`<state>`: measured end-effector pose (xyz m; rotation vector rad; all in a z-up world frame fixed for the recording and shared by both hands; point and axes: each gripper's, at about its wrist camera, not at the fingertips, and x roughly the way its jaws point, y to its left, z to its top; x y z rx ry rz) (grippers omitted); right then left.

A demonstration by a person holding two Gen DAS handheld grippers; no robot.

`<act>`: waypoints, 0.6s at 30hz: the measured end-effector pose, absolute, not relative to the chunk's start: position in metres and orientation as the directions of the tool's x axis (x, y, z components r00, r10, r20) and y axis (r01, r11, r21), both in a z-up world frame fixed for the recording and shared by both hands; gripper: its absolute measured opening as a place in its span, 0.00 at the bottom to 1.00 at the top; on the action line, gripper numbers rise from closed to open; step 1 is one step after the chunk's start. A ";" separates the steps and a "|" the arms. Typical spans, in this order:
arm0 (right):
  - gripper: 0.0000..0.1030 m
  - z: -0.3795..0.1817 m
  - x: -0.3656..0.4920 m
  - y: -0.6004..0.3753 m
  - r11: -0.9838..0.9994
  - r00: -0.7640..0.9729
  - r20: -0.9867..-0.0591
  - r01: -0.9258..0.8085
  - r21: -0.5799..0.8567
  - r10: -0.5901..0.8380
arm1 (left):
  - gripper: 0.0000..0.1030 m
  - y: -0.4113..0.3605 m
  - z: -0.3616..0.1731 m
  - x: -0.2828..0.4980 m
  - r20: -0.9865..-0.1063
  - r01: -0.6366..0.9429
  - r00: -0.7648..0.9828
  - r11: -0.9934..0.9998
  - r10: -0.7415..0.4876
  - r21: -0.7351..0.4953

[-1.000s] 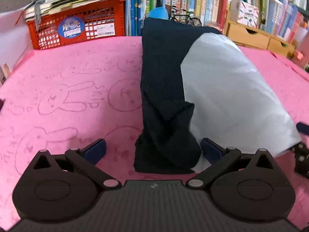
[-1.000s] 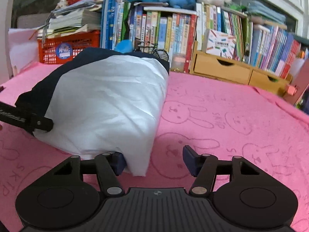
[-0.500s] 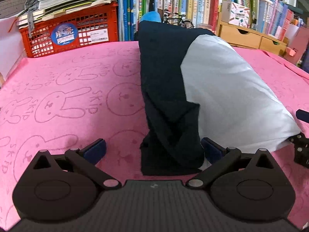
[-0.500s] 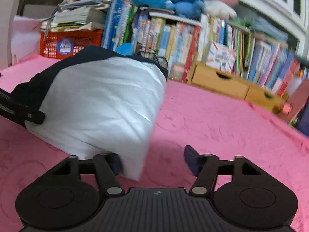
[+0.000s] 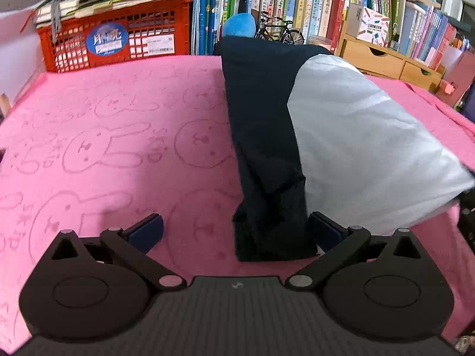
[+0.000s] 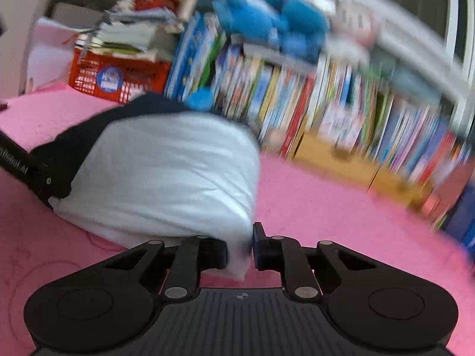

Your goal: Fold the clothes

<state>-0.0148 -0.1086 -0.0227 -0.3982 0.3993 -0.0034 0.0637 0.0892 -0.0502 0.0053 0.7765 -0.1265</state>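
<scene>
Right gripper (image 6: 240, 247) jaws closing on white corner of the shirt (image 6: 166, 178), fabric btwn pads. Left gripper (image 5: 236, 231) wide apart, dark sleeve (image 5: 267, 148) btwn fingers, not pinched. All on pink blanket (image 5: 104, 118).

Open pink cloth on both sides, clutter along the back

Left of the garment (image 5: 297, 136) the cloth (image 5: 118, 136) lies bare; right of it too. The crate (image 5: 118, 38), books (image 5: 267, 0) and drawers (image 5: 383, 59) block the far edge.

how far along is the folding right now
Partly done: the garment lies narrowed on the pink blanket, dark side folded in. In hand: the right tongs are closing on its white corner. Left: the left tongs, open around the dark end, must grip before the next fold.
</scene>
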 end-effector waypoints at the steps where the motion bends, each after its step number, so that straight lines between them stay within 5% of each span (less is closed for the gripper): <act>1: 0.16 -0.017 -0.020 -0.111 0.920 0.925 -0.371 -0.075 -0.385 -0.081 | 1.00 0.089 -0.049 0.059 -0.701 0.120 0.704 0.992 -0.113 -0.039; 5: 0.16 -0.007 -0.034 -0.130 0.917 0.914 -0.391 -0.057 -0.395 -0.111 | 1.00 0.086 -0.047 0.039 -0.704 0.193 0.687 0.979 -0.181 -0.063; 11: 0.21 -0.029 -0.053 -0.158 0.941 0.837 -0.544 -0.145 -0.307 -0.048 | 1.00 0.086 -0.046 0.028 -0.705 0.199 0.690 0.979 -0.163 -0.031; 13: 0.28 -0.029 -0.065 -0.161 0.943 0.840 -0.542 -0.174 -0.283 -0.008 | 1.00 0.093 -0.044 0.027 -0.705 0.186 0.690 0.981 -0.165 -0.048; 15: 0.49 -0.023 -0.076 -0.164 0.947 0.850 -0.525 -0.198 -0.254 0.037 | 1.00 0.100 -0.040 0.026 -0.702 0.168 0.693 0.984 -0.161 -0.061; 18: 0.52 -0.010 -0.082 -0.164 0.949 0.861 -0.492 -0.253 -0.187 0.132 | 1.00 0.104 -0.034 0.023 -0.695 0.146 0.705 0.988 -0.144 -0.056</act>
